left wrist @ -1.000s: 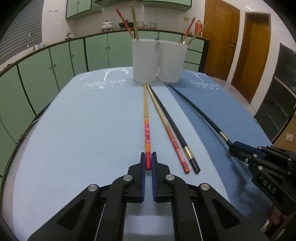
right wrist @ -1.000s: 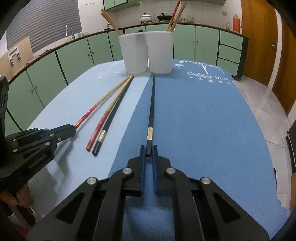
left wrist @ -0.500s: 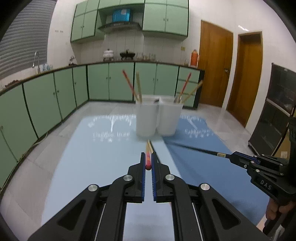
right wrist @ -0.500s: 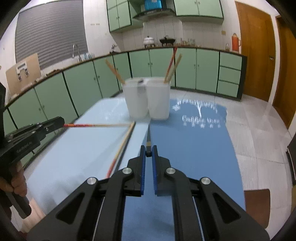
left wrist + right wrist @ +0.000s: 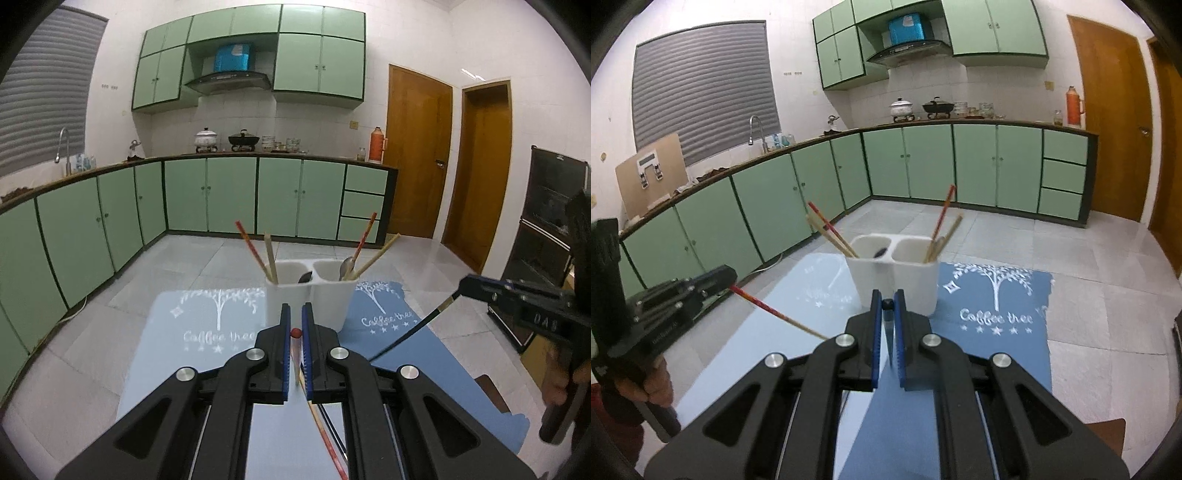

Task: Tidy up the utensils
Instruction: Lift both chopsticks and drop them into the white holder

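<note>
Chopsticks: left gripper (image 5: 295,334) clenches the red-tipped one (image 5: 294,333), right gripper (image 5: 887,306) the black one (image 5: 886,305); tip each thin-end-down over the white holder (image 5: 894,280) just ahead before releasing.

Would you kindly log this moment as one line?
left gripper: shut on red chopstick | right gripper: shut on black chopstick | both lifted before white holder

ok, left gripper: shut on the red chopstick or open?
Shut: the left gripper pinches the red chopstick, which is lifted off the mat.
</note>
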The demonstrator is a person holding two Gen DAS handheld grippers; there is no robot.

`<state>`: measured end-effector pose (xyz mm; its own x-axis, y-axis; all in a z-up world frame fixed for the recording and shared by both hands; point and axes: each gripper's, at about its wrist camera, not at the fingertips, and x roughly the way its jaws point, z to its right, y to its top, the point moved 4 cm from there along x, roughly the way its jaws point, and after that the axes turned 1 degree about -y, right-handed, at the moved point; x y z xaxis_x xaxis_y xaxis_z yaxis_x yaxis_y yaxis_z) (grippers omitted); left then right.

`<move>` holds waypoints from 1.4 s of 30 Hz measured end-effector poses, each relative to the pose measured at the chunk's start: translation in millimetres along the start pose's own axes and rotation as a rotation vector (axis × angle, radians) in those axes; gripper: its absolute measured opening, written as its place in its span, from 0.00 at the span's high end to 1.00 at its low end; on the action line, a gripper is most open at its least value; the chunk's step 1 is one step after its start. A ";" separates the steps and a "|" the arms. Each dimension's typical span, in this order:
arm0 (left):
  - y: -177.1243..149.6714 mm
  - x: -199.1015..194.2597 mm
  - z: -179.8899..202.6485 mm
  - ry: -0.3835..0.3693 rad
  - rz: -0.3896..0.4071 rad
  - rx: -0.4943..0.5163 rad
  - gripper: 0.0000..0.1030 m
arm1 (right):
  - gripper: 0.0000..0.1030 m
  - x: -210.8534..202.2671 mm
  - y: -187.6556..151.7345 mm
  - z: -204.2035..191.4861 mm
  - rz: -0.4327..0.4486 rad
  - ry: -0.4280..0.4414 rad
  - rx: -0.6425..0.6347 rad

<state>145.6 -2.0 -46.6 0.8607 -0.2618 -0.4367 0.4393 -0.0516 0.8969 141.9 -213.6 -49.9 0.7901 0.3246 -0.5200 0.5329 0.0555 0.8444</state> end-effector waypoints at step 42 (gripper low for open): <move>181.3 27.0 20.0 -0.055 0.227 0.111 0.95 | 0.95 16.5 180.0 20.6 0.119 0.067 -0.093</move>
<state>243.3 -37.6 105.7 0.9173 -0.3309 -0.2216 0.2029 -0.0903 0.9750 257.1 -217.7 90.8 0.8225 0.3958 -0.4084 0.4037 0.0995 0.9095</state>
